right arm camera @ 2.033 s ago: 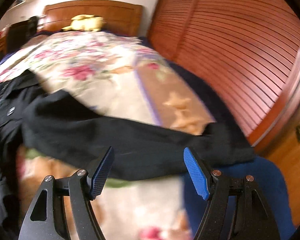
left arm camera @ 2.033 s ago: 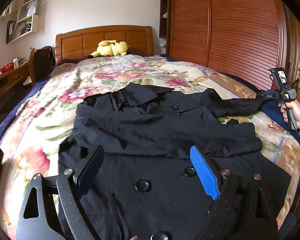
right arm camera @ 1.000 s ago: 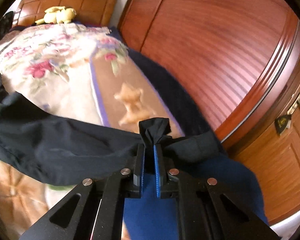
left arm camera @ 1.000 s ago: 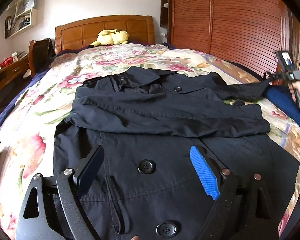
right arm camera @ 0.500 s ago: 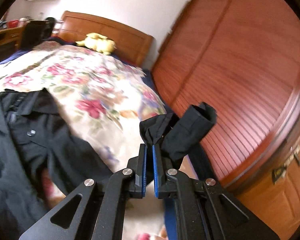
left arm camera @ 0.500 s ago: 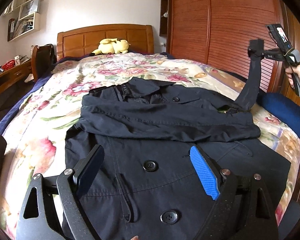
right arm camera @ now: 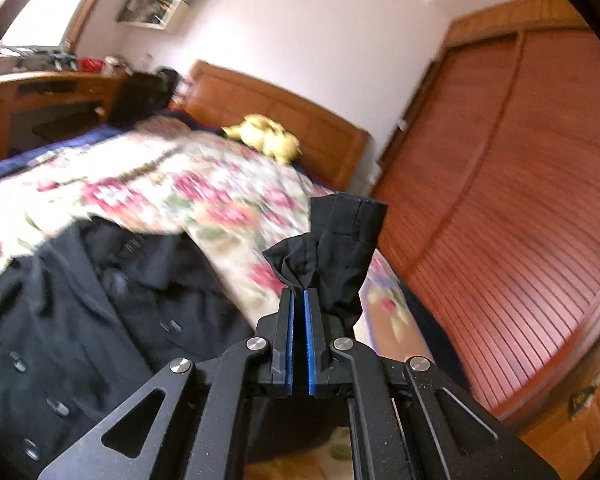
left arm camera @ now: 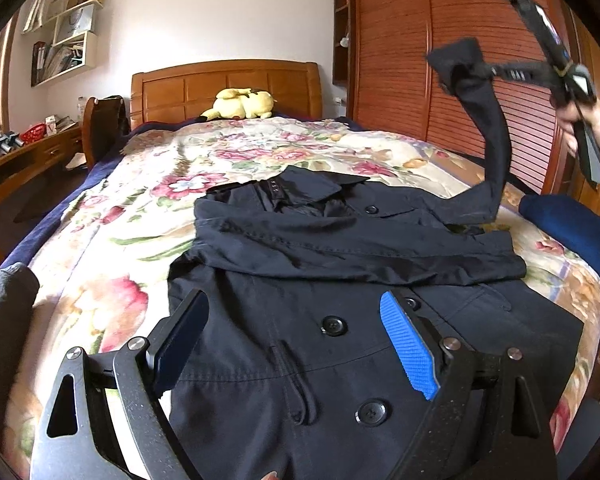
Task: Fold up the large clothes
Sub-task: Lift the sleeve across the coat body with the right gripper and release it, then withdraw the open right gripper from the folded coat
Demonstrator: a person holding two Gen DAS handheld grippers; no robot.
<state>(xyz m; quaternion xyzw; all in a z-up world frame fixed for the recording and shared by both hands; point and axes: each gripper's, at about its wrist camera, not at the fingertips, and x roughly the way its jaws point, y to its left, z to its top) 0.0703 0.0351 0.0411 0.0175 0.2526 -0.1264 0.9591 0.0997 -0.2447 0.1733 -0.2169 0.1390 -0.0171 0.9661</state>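
Note:
A large black double-breasted coat (left arm camera: 340,264) lies face up on the flowered bed, one sleeve folded across its chest. My left gripper (left arm camera: 296,328) hovers open over the coat's lower front with nothing between its fingers. My right gripper (right arm camera: 299,300) is shut on the cuff of the other sleeve (right arm camera: 340,236). In the left wrist view that sleeve (left arm camera: 488,120) rises steeply from the coat's right shoulder to the right gripper (left arm camera: 486,71), held high by a hand (left arm camera: 592,132) at the upper right.
The flowered quilt (left arm camera: 148,216) covers the bed, with a yellow plush toy (left arm camera: 240,104) at the wooden headboard (left arm camera: 228,84). A slatted wooden wardrobe (left arm camera: 428,60) runs along the right. A blue cushion (left arm camera: 568,228) lies at the bed's right edge; a desk (left arm camera: 24,160) stands left.
My right gripper has lifted the sleeve cuff up off the bed's right edge and swung it in over the coat. The left gripper drifted slightly, still open.

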